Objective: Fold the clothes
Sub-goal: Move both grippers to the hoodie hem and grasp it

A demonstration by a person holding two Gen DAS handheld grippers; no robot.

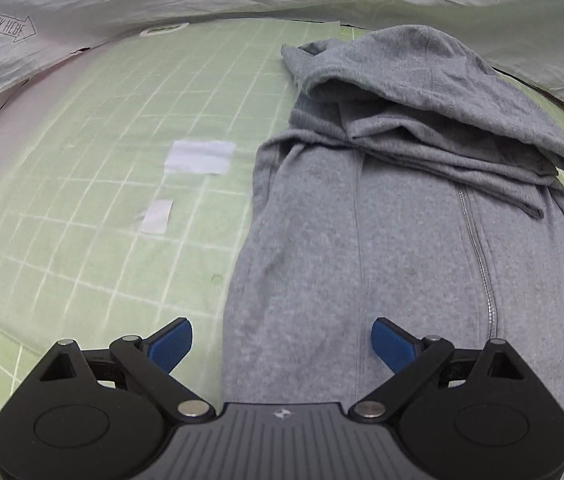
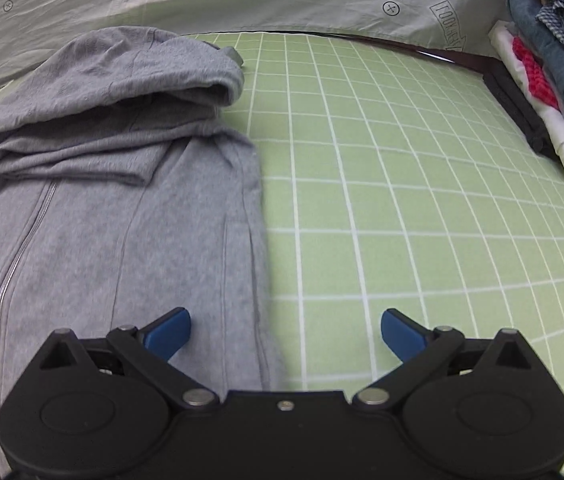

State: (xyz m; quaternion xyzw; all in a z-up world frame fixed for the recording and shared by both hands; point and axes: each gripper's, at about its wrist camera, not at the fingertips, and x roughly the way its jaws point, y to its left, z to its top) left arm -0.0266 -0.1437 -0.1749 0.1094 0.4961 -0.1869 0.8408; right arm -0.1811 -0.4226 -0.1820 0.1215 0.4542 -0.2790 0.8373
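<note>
Grey hoodie point(image 1: 402, 208) between wide-spread, empty left gripper point(image 1: 284, 346) and right gripper point(image 2: 286, 336); clothes stack point(image 2: 554, 76) only rightward.

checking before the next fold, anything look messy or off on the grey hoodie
The grey zip-up hoodie lies mostly flat, sides folded in, but its hood is bunched and rumpled at the top rather than smoothed. Nothing looks damaged.
</note>
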